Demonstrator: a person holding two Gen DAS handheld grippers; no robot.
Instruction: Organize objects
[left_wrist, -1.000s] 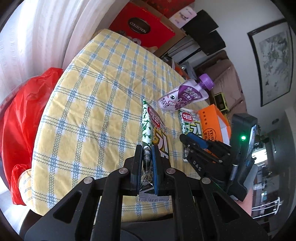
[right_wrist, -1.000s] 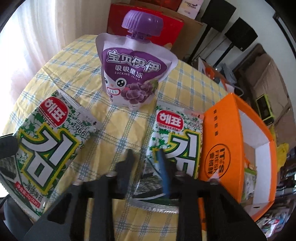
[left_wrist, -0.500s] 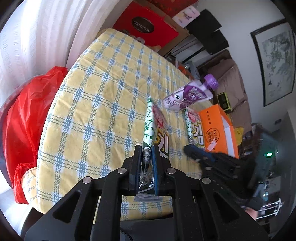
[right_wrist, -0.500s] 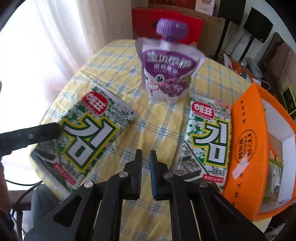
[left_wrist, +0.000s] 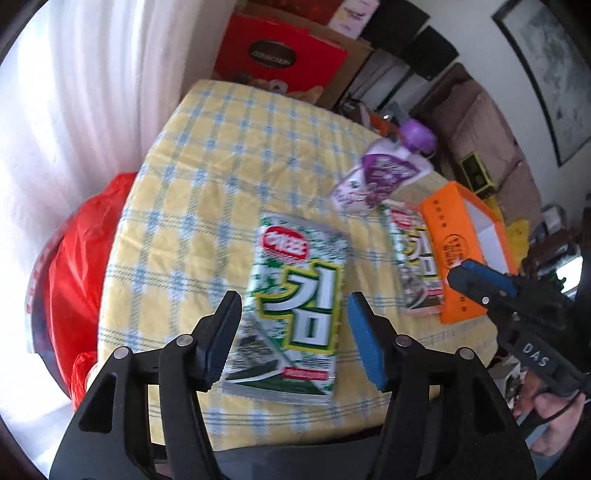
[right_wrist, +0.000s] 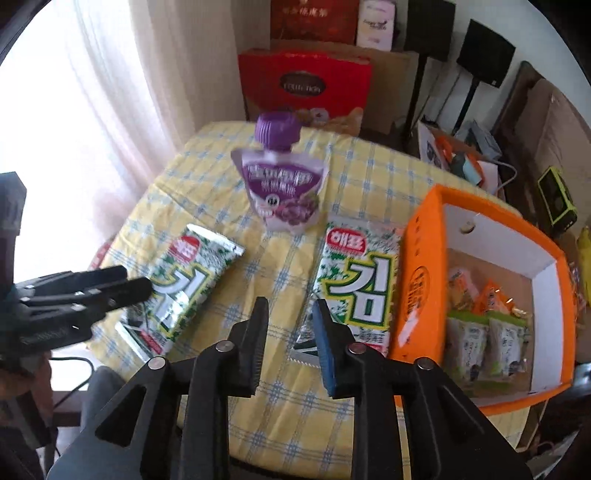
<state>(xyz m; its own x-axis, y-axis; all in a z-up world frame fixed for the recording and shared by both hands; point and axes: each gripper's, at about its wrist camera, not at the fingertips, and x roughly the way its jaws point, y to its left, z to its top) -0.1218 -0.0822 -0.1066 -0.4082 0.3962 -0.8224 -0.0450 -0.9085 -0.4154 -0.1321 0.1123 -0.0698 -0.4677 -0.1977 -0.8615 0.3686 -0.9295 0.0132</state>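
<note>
We note: L tool (left_wrist: 293, 314) w/ jaws wide apart, just been opening; flat green-and-white foil seaweed packet (left_wrist: 295, 306) lies loose on the yellow-and-blue checked tabletop (left_wrist: 207, 206) under the gap, pads not touching it. R tool (right_wrist: 290, 325) w/ jaws narrowly apart, also just been opening, nothing btwn them; it hovers over cloth just left of a second seaweed packet (right_wrist: 356, 284). That packet lies against the open orange cardboard box (right_wrist: 417, 280), small snack bags inside. White-and-purple jelly pouch w/ purple cap (right_wrist: 282, 184) sits behind, btwn the two packets.
</note>
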